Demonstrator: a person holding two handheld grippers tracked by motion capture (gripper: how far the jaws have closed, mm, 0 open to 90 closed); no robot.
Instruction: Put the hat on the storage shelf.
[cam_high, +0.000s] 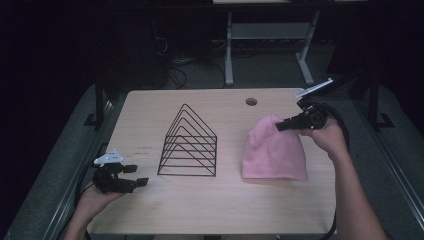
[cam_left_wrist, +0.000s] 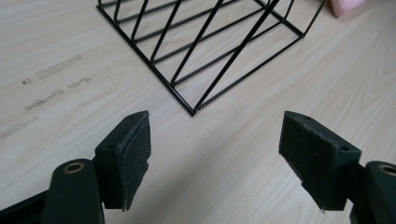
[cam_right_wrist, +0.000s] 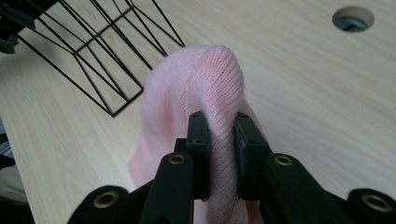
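Observation:
A pink knit hat (cam_high: 272, 150) lies on the right half of the wooden table (cam_high: 210, 200), its crown lifted at the far end. My right gripper (cam_high: 281, 126) is shut on that crown; the pink knit hat (cam_right_wrist: 196, 88) bulges up between the two black pads (cam_right_wrist: 200, 140). A black wire rack (cam_high: 189, 145) with peaked dividers stands at the table's middle. My left gripper (cam_high: 137, 176) hovers open near the front left edge, a short way left of the rack. Its pads (cam_left_wrist: 130, 154) stand wide apart with the rack's corner (cam_left_wrist: 194, 111) just beyond them.
A round cable hole (cam_high: 251, 102) sits near the table's far edge, right of centre, also seen as the hole (cam_right_wrist: 353, 17). Table legs and cables lie on the dark floor behind. Bare wood stretches along the front of the table.

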